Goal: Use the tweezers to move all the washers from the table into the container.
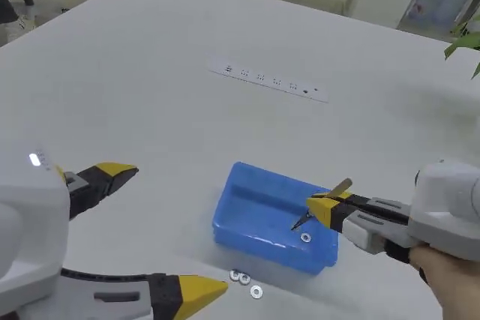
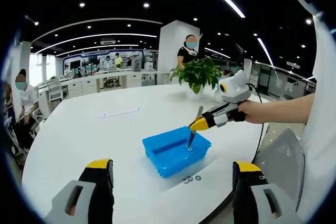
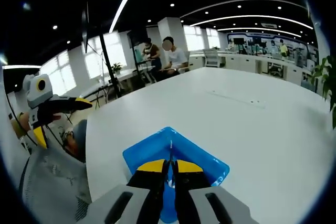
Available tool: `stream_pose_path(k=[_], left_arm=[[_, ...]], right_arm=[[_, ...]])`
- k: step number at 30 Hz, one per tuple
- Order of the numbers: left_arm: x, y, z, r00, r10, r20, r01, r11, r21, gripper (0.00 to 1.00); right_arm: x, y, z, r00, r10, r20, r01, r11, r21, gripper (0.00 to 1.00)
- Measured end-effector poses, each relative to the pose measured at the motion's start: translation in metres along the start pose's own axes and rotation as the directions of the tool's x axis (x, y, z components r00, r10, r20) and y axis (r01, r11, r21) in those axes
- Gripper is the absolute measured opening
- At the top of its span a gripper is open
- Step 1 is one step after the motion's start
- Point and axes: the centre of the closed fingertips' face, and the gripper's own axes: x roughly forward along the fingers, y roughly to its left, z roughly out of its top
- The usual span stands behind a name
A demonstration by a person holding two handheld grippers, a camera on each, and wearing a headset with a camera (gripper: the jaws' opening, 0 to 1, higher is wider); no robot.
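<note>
fingers point(image 1: 326, 209) of right gripper point(image 1: 316, 204) pinch slim metal tweezers point(image 1: 301, 221) over silver washer point(image 1: 305, 238) in blue plastic container point(image 1: 251, 211); left gripper point(image 1: 180, 228) gapes wide.

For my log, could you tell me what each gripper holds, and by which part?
Right gripper clamps the tweezers around mid-length; left gripper is open, holding nothing.
</note>
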Motion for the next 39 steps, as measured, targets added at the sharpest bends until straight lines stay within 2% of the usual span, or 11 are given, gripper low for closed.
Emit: stream_pose_path(k=[4,8,12,13,23,30,34,37,39], left_arm=[[-0.001,0.002,-0.001,1.0,0.003,-0.004,-0.003,1.0,0.001,0.96],[-0.001,0.002,-0.001,1.0,0.004,-0.004,-0.004,1.0,0.001,0.96],[0.0,0.002,-0.001,1.0,0.003,-0.008,-0.003,1.0,0.004,0.96],[0.0,0.002,0.0,1.0,0.003,-0.007,-0.003,1.0,0.005,0.96],[0.002,-0.001,0.001,0.9999,-0.005,-0.013,0.005,1.0,0.012,0.96],[0.003,-0.002,0.002,0.9998,-0.012,-0.013,0.013,1.0,0.014,0.96],[0.004,-0.004,0.002,0.9997,-0.019,-0.017,0.019,1.0,0.017,0.96],[0.005,-0.006,0.003,0.9995,-0.025,-0.018,0.025,0.999,0.02,0.96],[0.006,-0.008,0.003,0.9994,-0.03,-0.019,0.03,0.999,0.021,0.96]], right_arm=[[0.009,-0.009,-0.009,0.9994,0.0,-0.034,0.0,1.0,-0.009,0.02],[0.015,-0.009,-0.012,0.9988,0.007,-0.049,-0.007,1.0,-0.011,0.02],[0.019,-0.012,-0.02,0.996,-0.006,-0.089,-0.003,0.996,-0.091,0.02],[0.02,-0.01,-0.022,0.9956,0.0,-0.093,-0.009,0.996,-0.089,0.02],[0.012,-0.006,-0.01,0.9998,0.008,-0.019,-0.009,0.999,-0.045,0.03],[-0.004,0.019,0.009,0.9952,0.069,0.07,-0.068,0.998,-0.016,0.03],[-0.014,0.038,0.018,0.9869,0.122,0.106,-0.119,0.992,-0.029,0.03],[-0.016,0.054,0.019,0.9791,0.17,0.112,-0.167,0.985,-0.028,0.03],[-0.016,0.065,0.014,0.9745,0.205,0.09,-0.202,0.978,-0.048,0.03]])
